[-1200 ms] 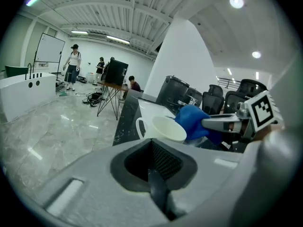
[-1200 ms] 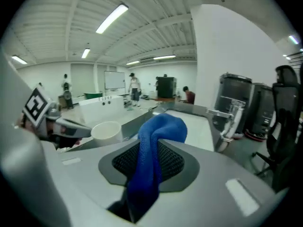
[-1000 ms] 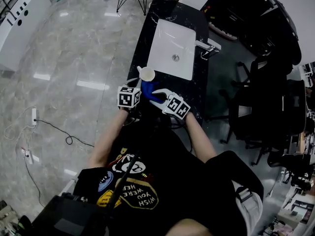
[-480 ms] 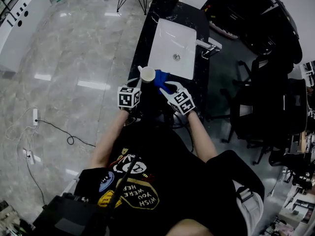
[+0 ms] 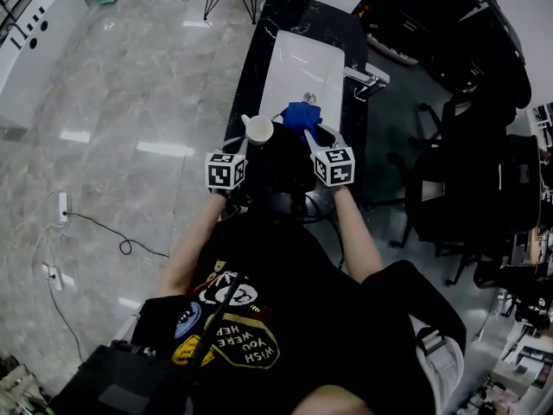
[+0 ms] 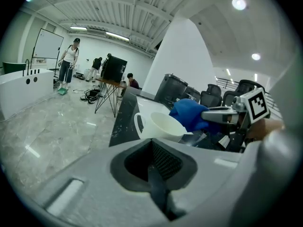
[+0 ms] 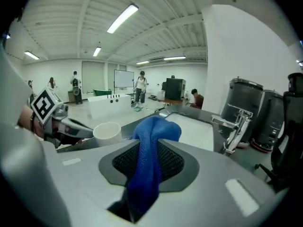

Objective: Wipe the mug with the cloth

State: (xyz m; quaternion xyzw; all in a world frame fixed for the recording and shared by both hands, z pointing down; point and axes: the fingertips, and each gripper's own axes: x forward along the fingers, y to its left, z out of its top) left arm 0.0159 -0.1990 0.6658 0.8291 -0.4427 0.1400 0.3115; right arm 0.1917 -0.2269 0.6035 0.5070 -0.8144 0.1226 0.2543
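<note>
A white mug [image 5: 257, 130] sits at the tip of my left gripper [image 5: 246, 142], which is shut on it over the left edge of the black counter [image 5: 259, 50]. In the left gripper view the mug [image 6: 160, 125] fills the space just beyond the jaws, handle to the left. My right gripper [image 5: 309, 129] is shut on a blue cloth [image 5: 301, 114], held just right of the mug near the sink's front edge. In the right gripper view the cloth [image 7: 150, 145] hangs bunched between the jaws, with the mug [image 7: 108, 132] to the left.
A white sink basin [image 5: 302, 72] is set into the counter, with a chrome faucet [image 5: 367, 80] on its right. Dark office chairs [image 5: 467, 171] stand to the right. Grey tiled floor with a cable lies to the left.
My right gripper has carried the blue cloth away from the counter's near edge, up to the right of the mug by the sink. The left gripper and mug have stayed put.
</note>
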